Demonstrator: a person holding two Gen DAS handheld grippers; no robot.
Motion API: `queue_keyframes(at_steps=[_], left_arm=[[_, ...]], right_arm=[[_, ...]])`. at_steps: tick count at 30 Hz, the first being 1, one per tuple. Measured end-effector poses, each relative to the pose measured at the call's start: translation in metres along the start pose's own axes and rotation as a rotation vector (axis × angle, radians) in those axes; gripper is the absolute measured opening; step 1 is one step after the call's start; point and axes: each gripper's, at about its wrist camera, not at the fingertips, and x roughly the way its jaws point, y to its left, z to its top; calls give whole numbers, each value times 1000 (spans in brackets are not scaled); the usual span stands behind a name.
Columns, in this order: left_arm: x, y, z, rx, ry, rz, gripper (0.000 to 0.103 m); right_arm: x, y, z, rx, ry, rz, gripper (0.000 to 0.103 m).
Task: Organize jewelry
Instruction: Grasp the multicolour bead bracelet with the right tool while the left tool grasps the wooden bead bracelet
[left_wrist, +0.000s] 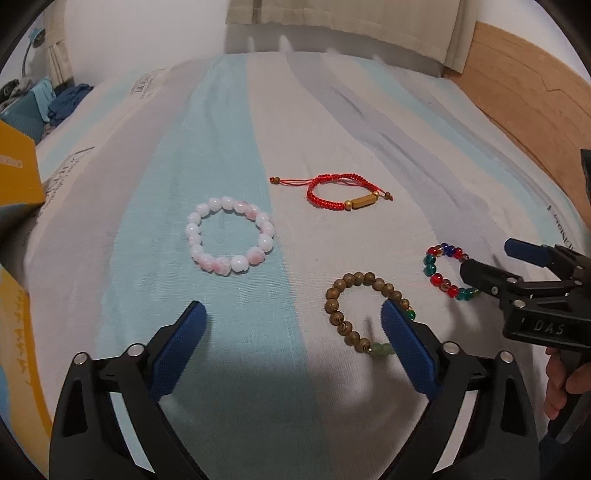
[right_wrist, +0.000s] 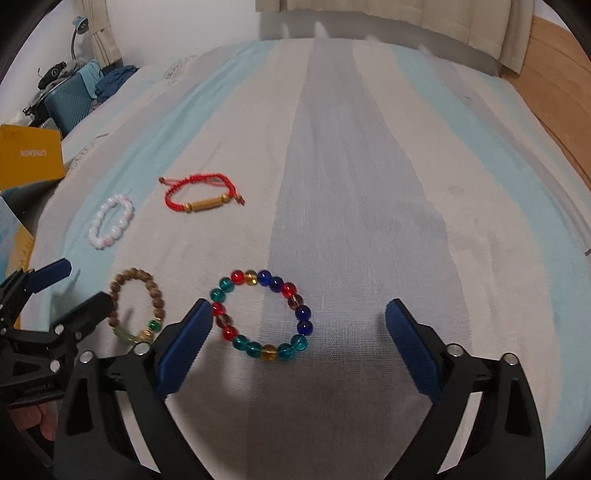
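Four bracelets are seen lying flat on a striped bedsheet (right_wrist: 332, 184), apart from one another. The multicolour glass-bead bracelet (right_wrist: 263, 316) is found between the spread fingers of the right gripper (right_wrist: 299, 325), nearer the left finger (right_wrist: 184, 347), whose tip touches or just overlaps its red beads; contact cannot be settled. In the left wrist view the same bracelet (left_wrist: 443, 271) is partly covered by the right gripper (left_wrist: 491, 262), so its right side is hidden.

The brown wooden-bead bracelet (left_wrist: 364, 314) is seen at the right finger (left_wrist: 406, 350) of the left gripper (left_wrist: 293, 325), whose fingers are held wide apart and grip nothing. Its green beads are cut off behind that finger. In the right wrist view the bracelet (right_wrist: 136, 306) is partly masked by the left gripper (right_wrist: 70, 288), one finger tip lying over its left edge.

The white and pink bead bracelet (left_wrist: 231, 236) is noted ahead of the left finger, well apart from it. The red cord bracelet (left_wrist: 343, 192) with a gold tube lies further ahead, between the fingers' lines.

A yellow box (left_wrist: 16, 173) is cut off at the left edge. The print on the sheet is too blurred to read.
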Motion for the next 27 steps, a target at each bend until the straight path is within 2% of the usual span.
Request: queue_keyframes(at_steps=[5,7,12,14,21,23,27], left_arm=[[12,1,-1,-8,18,-7,82],[14,-1,-1,3,13,1,79],[21,-5,-3,22,16,13,77],[22,-7,-3,32,15,17,74],[20,-12,-7,63,10,12,50],[19,-12,-8,52,17,1,45],[16,-12,-7,73,31,-3,25]], right_arm=[[16,2,2,0,37,18,65],[20,5,4,-16,47,4,62],[25,8,8,-23,68,8,45],[25,9,8,-29,68,-5,42],[25,15,9,-26,74,-15,22],[24,11,8,-14,75,-11,19],[23,6,8,2,77,-1,14]])
